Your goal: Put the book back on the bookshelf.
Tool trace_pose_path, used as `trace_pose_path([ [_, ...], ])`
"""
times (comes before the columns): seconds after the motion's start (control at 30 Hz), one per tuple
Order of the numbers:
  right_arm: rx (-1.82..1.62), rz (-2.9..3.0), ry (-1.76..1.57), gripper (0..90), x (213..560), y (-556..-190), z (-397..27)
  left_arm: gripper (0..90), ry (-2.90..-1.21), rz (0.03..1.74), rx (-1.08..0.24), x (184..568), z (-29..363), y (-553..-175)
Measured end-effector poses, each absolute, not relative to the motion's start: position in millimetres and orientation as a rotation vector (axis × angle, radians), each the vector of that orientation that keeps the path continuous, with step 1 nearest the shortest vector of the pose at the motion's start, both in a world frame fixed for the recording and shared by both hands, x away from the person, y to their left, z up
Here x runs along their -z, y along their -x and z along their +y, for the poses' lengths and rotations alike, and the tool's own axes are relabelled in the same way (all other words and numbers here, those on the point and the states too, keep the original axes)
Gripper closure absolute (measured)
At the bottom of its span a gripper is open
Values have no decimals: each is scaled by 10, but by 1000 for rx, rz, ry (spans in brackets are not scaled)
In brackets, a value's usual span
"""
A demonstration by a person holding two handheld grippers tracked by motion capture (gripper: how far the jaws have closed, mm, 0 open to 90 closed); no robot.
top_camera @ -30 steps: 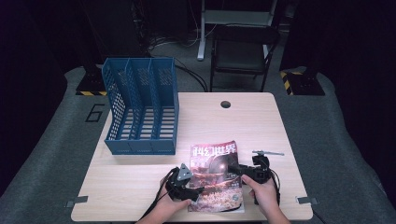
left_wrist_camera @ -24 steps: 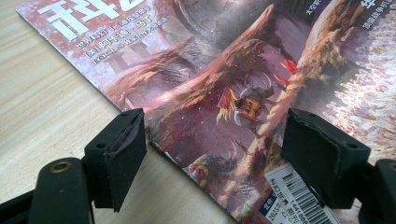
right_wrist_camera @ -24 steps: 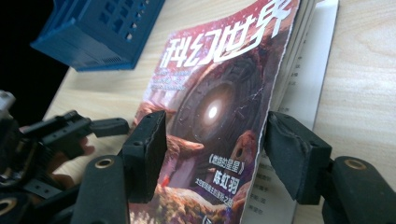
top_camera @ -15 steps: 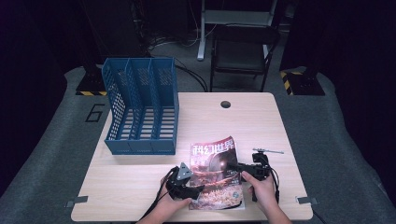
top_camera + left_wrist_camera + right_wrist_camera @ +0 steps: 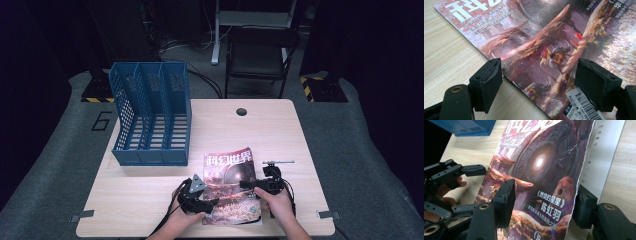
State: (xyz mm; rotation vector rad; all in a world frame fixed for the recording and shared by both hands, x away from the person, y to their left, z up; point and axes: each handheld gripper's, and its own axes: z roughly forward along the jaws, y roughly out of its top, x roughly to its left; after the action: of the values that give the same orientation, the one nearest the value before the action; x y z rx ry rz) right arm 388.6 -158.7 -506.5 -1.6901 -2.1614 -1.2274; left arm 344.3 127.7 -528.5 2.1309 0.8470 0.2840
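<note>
A magazine [image 5: 231, 182] with a reddish science-fiction cover lies near the table's front edge. My left gripper [image 5: 210, 201] is at its lower left corner. In the left gripper view it [image 5: 541, 75] stands open, one pad on the wood beside the spine, the other over the cover [image 5: 544, 42] near the barcode. My right gripper [image 5: 248, 184] is at the magazine's right edge. In the right gripper view its [image 5: 544, 200] jaws have just been closing, with the lifted cover [image 5: 541, 167] between them, clear of the pads. A white inner page [image 5: 604, 150] shows beneath.
A blue three-slot file rack [image 5: 150, 120] stands at the table's back left, its base [image 5: 464, 126] in the right gripper view. A cable hole [image 5: 241, 111] sits at the back middle of the table [image 5: 145, 195]. A dark chair [image 5: 260, 55] stands behind it.
The right gripper has edged slightly left at the magazine's right side. The left gripper and the magazine stay where they were.
</note>
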Motion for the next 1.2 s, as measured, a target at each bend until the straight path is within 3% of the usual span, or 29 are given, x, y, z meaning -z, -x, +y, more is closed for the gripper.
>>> trace_pose_path([
  [0.4,1153,-2238,1586,442,5102,-3860,-1447,215,-2129,850,-284,5286,1276,-3443],
  [0.63,1161,-2234,1552,301,5094,-3838,-1402,209,-2124,851,-288,5290,1269,-3442],
  [0.9,1171,-2261,1491,259,5100,-3827,-1389,142,-2150,825,-263,5292,1241,-3443],
  [1.2,1155,-2200,1569,534,5126,-3855,-1488,95,-2158,817,-270,5301,1220,-3441],
])
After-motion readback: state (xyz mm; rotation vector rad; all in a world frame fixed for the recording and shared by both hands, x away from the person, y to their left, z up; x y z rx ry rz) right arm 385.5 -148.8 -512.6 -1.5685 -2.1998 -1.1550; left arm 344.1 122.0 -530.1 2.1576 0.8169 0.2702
